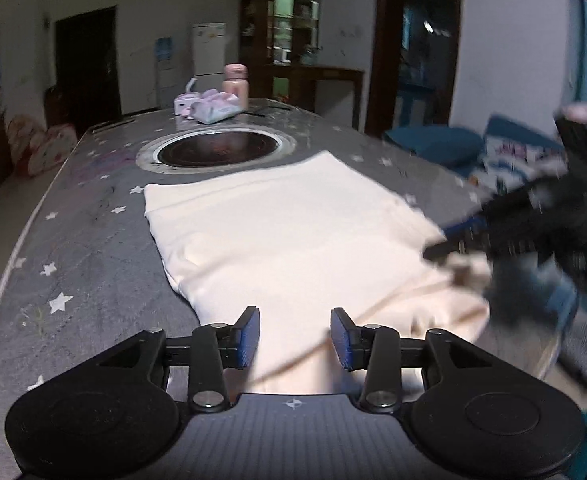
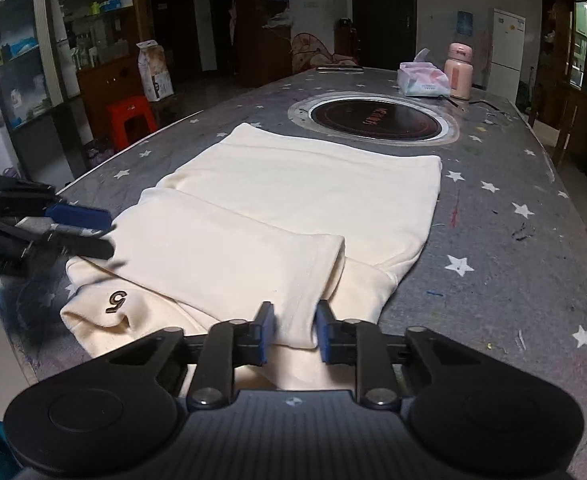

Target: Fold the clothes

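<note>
One pink bottle (image 2: pixel 458 71), contents unseen

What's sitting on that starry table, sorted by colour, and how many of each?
Cream: 1, the folded garment
Pink: 1, the bottle
Pink and white: 1, the tissue pack
Dark: 1, the round hob
Total: 4

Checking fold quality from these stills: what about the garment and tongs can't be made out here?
- Cream garment: near hem, both wrist views, hidden behind each camera's own tongs.
- Right tongs: left view, motion-blurred; grip on cloth unclear.
- Left tongs: right view, blurred, cut off by frame edge.
- Embroidered mark: too small to read surely.
</note>
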